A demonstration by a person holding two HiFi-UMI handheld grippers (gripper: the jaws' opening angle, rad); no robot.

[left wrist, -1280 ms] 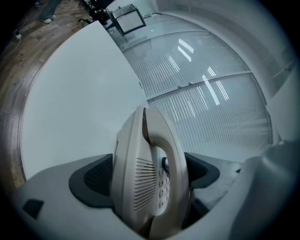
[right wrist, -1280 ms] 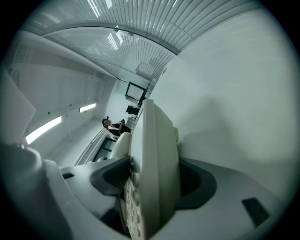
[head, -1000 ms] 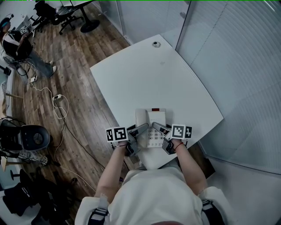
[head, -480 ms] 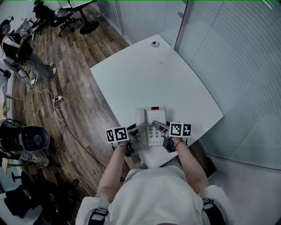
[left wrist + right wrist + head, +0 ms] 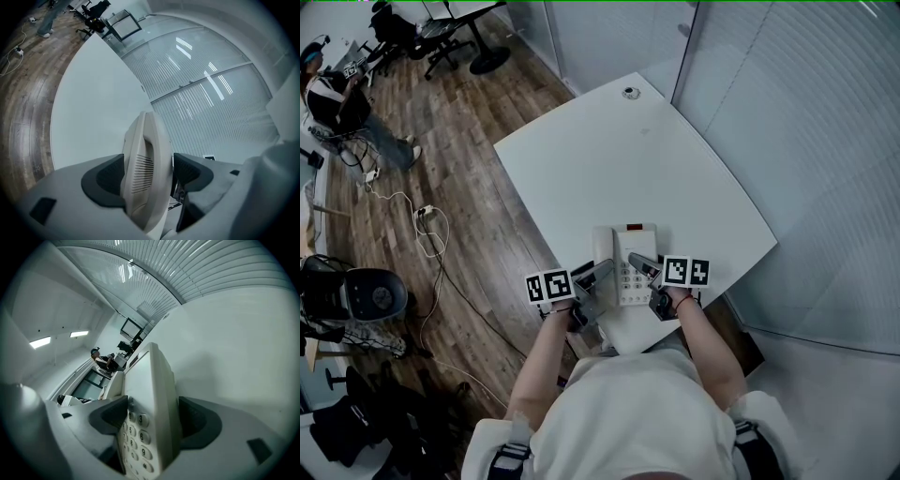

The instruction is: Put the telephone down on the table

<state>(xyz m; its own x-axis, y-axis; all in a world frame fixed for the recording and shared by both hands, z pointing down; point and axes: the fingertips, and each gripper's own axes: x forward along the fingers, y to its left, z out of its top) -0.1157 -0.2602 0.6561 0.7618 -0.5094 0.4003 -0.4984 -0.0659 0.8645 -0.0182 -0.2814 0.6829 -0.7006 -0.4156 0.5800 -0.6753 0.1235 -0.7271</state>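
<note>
Pale plastic fills both grips. Along the left gripper (image 5: pixel 147 171) we see the handset (image 5: pixel 146 159) of the telephone (image 5: pixel 626 262) standing on edge between jaws that have just been closing. One dark pad (image 5: pixel 105 180) lies against its flank, and the other pad (image 5: pixel 192 171) sits against the opposite side with no clear gap. Along the right gripper (image 5: pixel 152 420) the telephone's body, keypad (image 5: pixel 136 441) showing, takes up the whole space between jaws that have just been opening wider. Even so, the pads (image 5: pixel 112 416) meet its face and its underside, and we make out no gap on either side. From the head view the telephone lies over the white table (image 5: pixel 619 159) close to the near edge, between the two grippers. We cannot tell whether its base rests fully on the top. Set against a second ago, the telephone sits a little farther up the table, away from us. The right marker cube (image 5: pixel 686 272) has gone slightly that way with it, while the left marker cube (image 5: pixel 548 286) is about where it was. Both forearms reach forward from the body side by side. The left hand (image 5: pixel 567 314) and right hand (image 5: pixel 675 302) are just off the table's near edge. The grippers angle inward toward each other and tip downward at the telephone, with their cubes facing up.
</note>
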